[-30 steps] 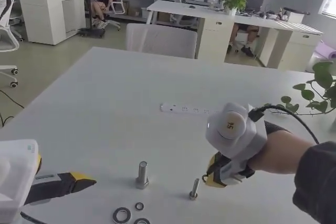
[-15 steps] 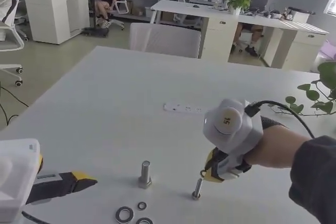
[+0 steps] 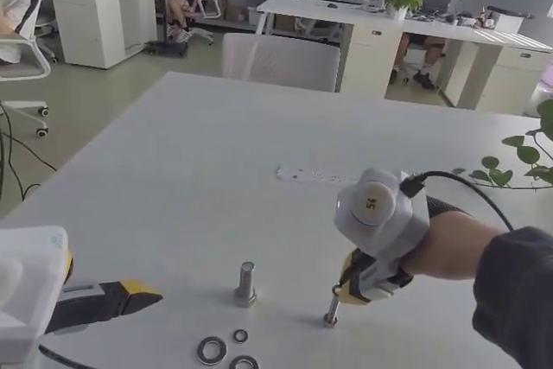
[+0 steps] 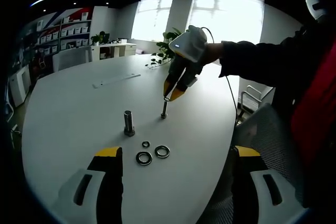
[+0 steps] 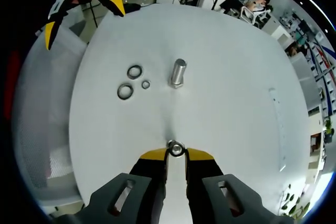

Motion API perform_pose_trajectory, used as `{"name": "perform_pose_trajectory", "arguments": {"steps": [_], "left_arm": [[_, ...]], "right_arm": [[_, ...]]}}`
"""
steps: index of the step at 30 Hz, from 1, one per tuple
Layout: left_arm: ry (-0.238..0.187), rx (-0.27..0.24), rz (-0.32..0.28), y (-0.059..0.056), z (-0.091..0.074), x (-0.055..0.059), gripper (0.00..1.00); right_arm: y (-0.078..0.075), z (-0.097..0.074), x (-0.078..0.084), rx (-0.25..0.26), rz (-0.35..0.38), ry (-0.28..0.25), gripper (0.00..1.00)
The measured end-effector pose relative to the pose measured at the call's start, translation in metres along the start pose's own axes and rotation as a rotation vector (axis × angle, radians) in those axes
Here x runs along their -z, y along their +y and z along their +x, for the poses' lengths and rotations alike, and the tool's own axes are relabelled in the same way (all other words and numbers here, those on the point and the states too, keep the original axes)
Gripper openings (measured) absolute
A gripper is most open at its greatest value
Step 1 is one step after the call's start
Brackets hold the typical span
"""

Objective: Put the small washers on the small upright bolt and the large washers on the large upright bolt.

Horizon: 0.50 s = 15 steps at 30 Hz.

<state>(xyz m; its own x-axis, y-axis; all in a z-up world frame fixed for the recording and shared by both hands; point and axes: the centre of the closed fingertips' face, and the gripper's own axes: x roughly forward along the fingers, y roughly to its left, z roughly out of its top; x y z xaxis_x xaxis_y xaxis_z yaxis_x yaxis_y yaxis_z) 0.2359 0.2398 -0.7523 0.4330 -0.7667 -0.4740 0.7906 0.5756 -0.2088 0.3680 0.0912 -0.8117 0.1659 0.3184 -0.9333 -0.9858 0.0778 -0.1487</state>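
On the white table (image 3: pixel 173 179) a large bolt (image 3: pixel 245 283) and a small bolt (image 3: pixel 331 311) stand upright. My right gripper (image 3: pixel 340 291) hovers just over the small bolt's top, shut on a small washer (image 5: pixel 176 149). In the left gripper view that washer (image 4: pixel 166 98) hangs right above the small bolt (image 4: pixel 164 110). Two large washers (image 5: pixel 135 71) (image 5: pixel 125 91) and one small washer (image 5: pixel 145 84) lie flat near the large bolt (image 5: pixel 178 73). My left gripper (image 4: pixel 177 153) stands open and holds nothing, back from the washers; one of its fingers (image 3: pixel 130 295) shows at the lower left.
A white power strip (image 3: pixel 315 177) lies farther back on the table. A leafy plant (image 3: pixel 518 162) reaches in from the right edge. A grey chair (image 3: pixel 281 62) stands behind the table's far side, with desks and seated people beyond.
My right gripper, with the small washer, has drifted left until it sits over the small bolt's top. The left gripper and the loose washers have stayed put; the head camera shifted.
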Motion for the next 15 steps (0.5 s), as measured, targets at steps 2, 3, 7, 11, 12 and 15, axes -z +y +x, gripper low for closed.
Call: {"name": "perform_pose_trajectory", "arguments": {"steps": [2,3,7,11,12,15], "left_arm": [[0.001,-0.001,-0.001,0.0005,-0.0002,0.0003,0.86],[0.0,-0.001,-0.002,0.0006,-0.0003,0.0003,0.86],[0.001,-0.004,-0.003,0.0017,-0.0005,0.0008,0.86],[0.002,-0.005,-0.004,0.0026,-0.0007,0.0009,0.86],[0.002,-0.006,-0.005,0.0027,-0.0007,0.0008,0.86],[0.001,-0.007,-0.004,0.0032,-0.0008,0.0005,0.86]], "right_arm": [[-0.0002,0.0011,0.0007,-0.004,0.002,0.002,0.13],[-0.0005,0.0014,0.0006,-0.003,0.001,0.001,0.13],[-0.0007,0.0045,0.0023,-0.01,0.007,0.006,0.13],[-0.0008,0.0065,0.0016,-0.013,0.007,0.004,0.13],[-0.0004,0.0068,0.002,-0.014,0.007,0.004,0.13],[-0.0004,0.0084,0.0026,-0.017,0.009,0.004,0.13]]}}
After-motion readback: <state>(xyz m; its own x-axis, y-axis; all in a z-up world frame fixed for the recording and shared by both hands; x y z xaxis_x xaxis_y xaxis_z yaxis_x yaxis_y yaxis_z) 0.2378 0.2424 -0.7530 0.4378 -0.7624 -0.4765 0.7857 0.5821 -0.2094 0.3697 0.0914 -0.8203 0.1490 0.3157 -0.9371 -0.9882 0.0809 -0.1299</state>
